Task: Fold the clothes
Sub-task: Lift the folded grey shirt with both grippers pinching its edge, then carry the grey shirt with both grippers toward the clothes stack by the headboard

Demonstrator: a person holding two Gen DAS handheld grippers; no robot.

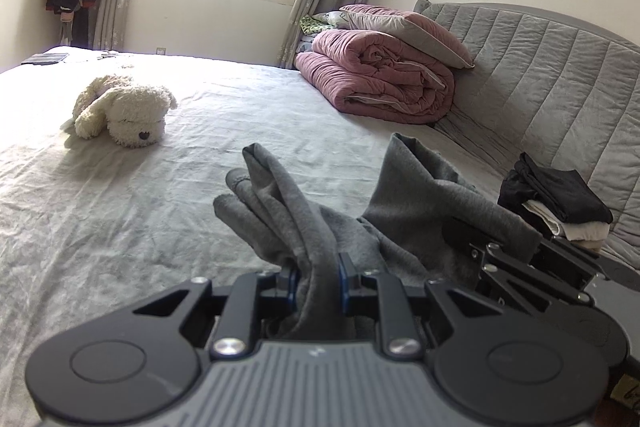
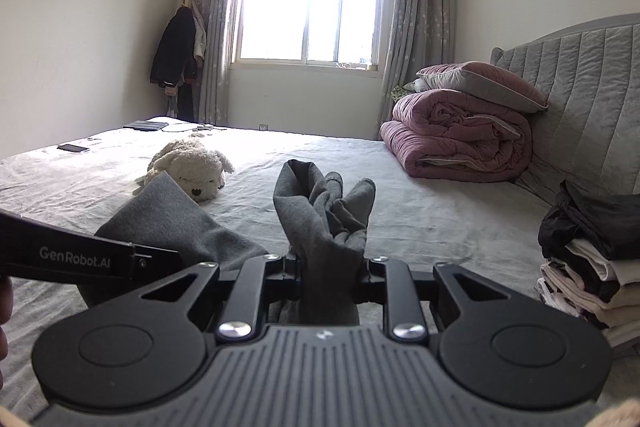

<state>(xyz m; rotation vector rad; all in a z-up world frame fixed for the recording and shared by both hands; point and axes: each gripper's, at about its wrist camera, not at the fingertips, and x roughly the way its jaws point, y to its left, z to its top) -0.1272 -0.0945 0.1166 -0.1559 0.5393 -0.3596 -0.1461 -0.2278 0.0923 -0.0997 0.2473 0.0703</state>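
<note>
A grey garment [image 1: 288,211] is lifted above the bed, held by both grippers. My left gripper [image 1: 318,277] is shut on a bunched fold of it, with cloth sticking up past the blue pads. To its right another part of the same cloth drapes over the right gripper's body [image 1: 520,259]. In the right wrist view my right gripper [image 2: 330,267] is shut on a bunched grey fold [image 2: 324,211]. The left gripper's black body [image 2: 80,259] crosses at the left with grey cloth [image 2: 176,223] behind it.
A white plush dog [image 1: 124,109] lies on the pale bed sheet [image 1: 100,227]. A rolled pink duvet [image 1: 384,79] and pillow sit by the grey quilted headboard [image 1: 540,75]. A stack of folded clothes [image 2: 592,259] rests at the right. A phone [image 2: 73,147] lies far left.
</note>
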